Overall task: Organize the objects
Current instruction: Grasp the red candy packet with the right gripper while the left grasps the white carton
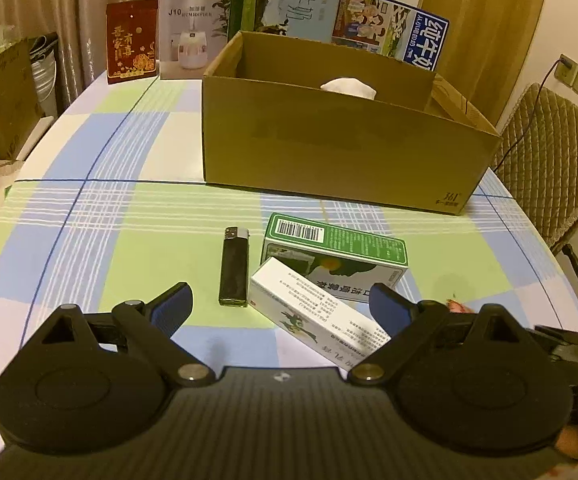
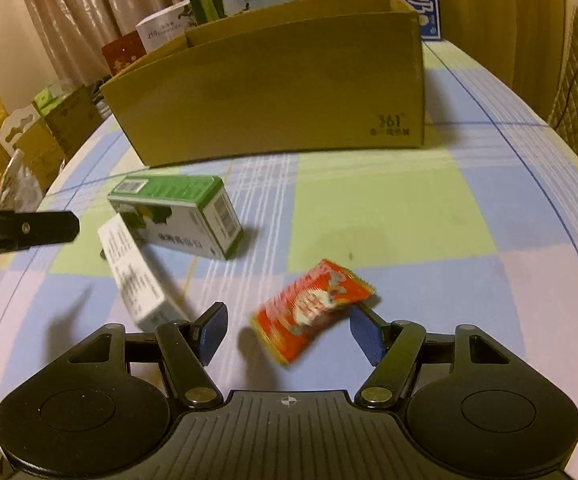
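An open cardboard box (image 1: 329,148) (image 2: 273,92) stands on the checked tablecloth, with something white (image 1: 349,87) inside. In front of it lie a black lighter (image 1: 234,266), a green-and-white carton (image 1: 337,258) (image 2: 181,216) and a slim white carton (image 1: 317,314) (image 2: 137,276) leaning on it. My left gripper (image 1: 279,306) is open, its fingers on either side of the lighter and the white carton's near end. A red snack packet (image 2: 313,310) lies blurred between the open fingers of my right gripper (image 2: 289,334). The left gripper's finger (image 2: 45,228) shows at the left edge.
Upright boxes line the far edge: a red packet (image 1: 131,40), a humidifier box (image 1: 193,32) and milk cartons (image 1: 393,28). A padded chair (image 1: 549,152) stands to the right. Bags and boxes (image 1: 1,92) crowd the left side beyond the table edge.
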Demonstrator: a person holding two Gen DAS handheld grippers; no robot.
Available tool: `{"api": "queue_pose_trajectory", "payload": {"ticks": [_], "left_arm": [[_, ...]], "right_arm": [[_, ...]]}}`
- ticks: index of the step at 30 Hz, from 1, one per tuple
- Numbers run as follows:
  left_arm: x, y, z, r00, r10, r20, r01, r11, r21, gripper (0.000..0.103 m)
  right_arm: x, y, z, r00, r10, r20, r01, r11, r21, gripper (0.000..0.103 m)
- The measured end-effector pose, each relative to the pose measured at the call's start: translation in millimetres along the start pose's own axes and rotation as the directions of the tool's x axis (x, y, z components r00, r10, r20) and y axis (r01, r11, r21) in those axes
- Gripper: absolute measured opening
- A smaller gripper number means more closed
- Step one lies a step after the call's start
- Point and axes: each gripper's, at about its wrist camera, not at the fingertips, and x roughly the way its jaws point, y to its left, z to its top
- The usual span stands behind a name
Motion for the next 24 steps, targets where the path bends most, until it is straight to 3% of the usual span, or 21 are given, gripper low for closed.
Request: {"api": "queue_pose_trajectory", "payload": {"ticks": [6,9,12,24], "left_arm": [[4,-3,-2,1.000,0.001,-0.013,-0.001,1.000,0.014,0.093],[8,-3,-4,1.000,0.003,-0.027,-0.002,1.000,0.021,0.093],[10,-7,-6,0.999,-0.013,-0.043,0.015,0.999,0.032,0.092],[42,-35,-11,0.992,-0.054,-0.112,0.059,0.997,0.045,0.082]], "right_arm": [[13,18,0,0.998,-0.067,0.015,0.068,0.989,-0.128,0.064],[11,19,-3,0.994,-0.103,0.021,0.105,0.979,-0.174,0.050],[10,15,-4,0.993,-0.117,0.030,0.121,0.976,-0.180,0.029],[1,7,-5,0.992,-0.122,0.011,0.123,0.984,-0.132,0.027]]}}
